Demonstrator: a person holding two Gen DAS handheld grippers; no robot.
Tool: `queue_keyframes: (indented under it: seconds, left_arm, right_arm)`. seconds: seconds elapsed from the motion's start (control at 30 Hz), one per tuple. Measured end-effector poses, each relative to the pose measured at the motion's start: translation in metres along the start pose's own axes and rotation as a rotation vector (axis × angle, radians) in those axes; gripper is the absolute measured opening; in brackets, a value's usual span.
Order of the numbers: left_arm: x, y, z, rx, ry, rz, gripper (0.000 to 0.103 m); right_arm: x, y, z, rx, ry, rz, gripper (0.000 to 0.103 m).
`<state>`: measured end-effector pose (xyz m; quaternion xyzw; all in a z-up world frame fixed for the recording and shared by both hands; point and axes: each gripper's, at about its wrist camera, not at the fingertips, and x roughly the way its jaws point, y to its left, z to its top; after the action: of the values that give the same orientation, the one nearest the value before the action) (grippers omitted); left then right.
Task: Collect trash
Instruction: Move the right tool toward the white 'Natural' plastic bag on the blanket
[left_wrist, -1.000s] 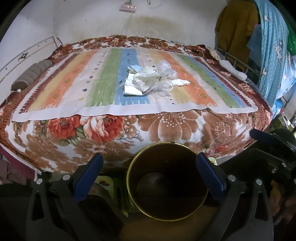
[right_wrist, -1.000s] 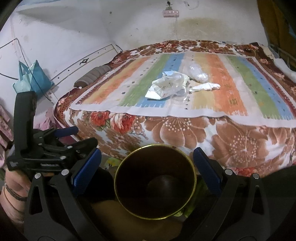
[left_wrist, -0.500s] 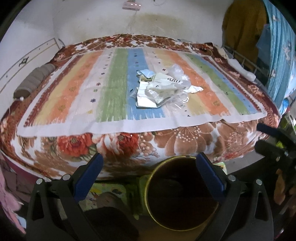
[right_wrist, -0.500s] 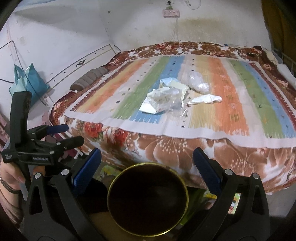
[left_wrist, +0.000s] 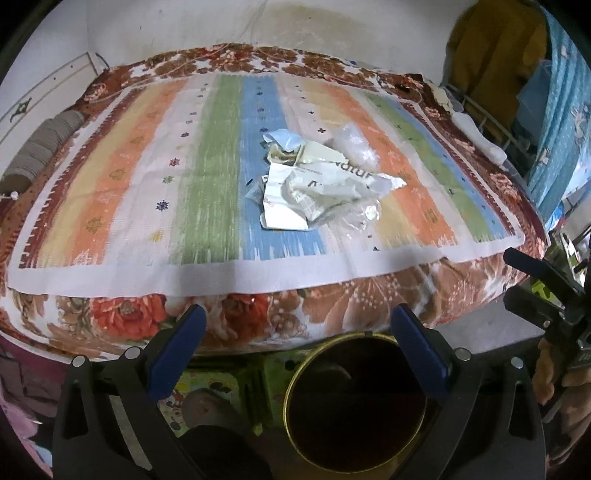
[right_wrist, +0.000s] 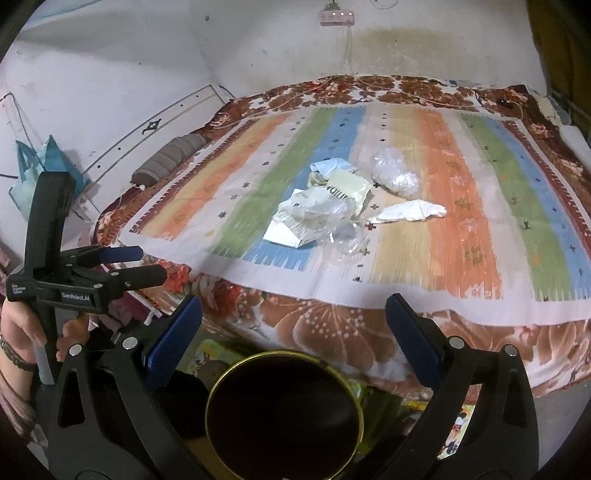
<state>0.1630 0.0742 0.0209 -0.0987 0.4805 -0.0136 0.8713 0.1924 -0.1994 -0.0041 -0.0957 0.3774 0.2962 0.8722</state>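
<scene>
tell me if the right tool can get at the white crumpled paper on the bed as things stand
Probably yes: the right tool is open and empty, and the white crumpled paper lies apart from the pile with nothing between, though well ahead.

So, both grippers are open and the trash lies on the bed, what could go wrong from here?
1. The trash pile mixes paper with thin clear plastic; a pinch may lift only one piece and scatter the rest.
2. The white scrap lies apart and could be missed.
3. The gold-rimmed bin sits low beside the bed, so a carried piece may drop outside it.
</scene>
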Motion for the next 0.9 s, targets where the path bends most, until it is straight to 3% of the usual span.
queue_keyframes:
  seconds: [0.1,0.3,0.63,0.9]
  left_arm:
    - [0.009,0.001,0.010,0.001,0.014,0.005,0.097]
    - [0.033,-0.003,0.032,0.095,0.013,0.087,0.097]
    - [0.078,0.031,0.055,-0.068,0.046,-0.021,0.097]
    - [0.108,0.034,0.062,-0.075,0.091,-0.035,0.093]
  right_arm:
    - [0.006,-0.004,0.013,-0.021,-0.003,-0.021,0.093]
    - [0.021,-0.010,0.036,-0.029,0.009,-0.026,0.090]
    - [0.055,-0.021,0.063,0.022,0.038,0.009,0.085]
    - [0.082,-0.034,0.078,0.095,0.068,0.042,0.079]
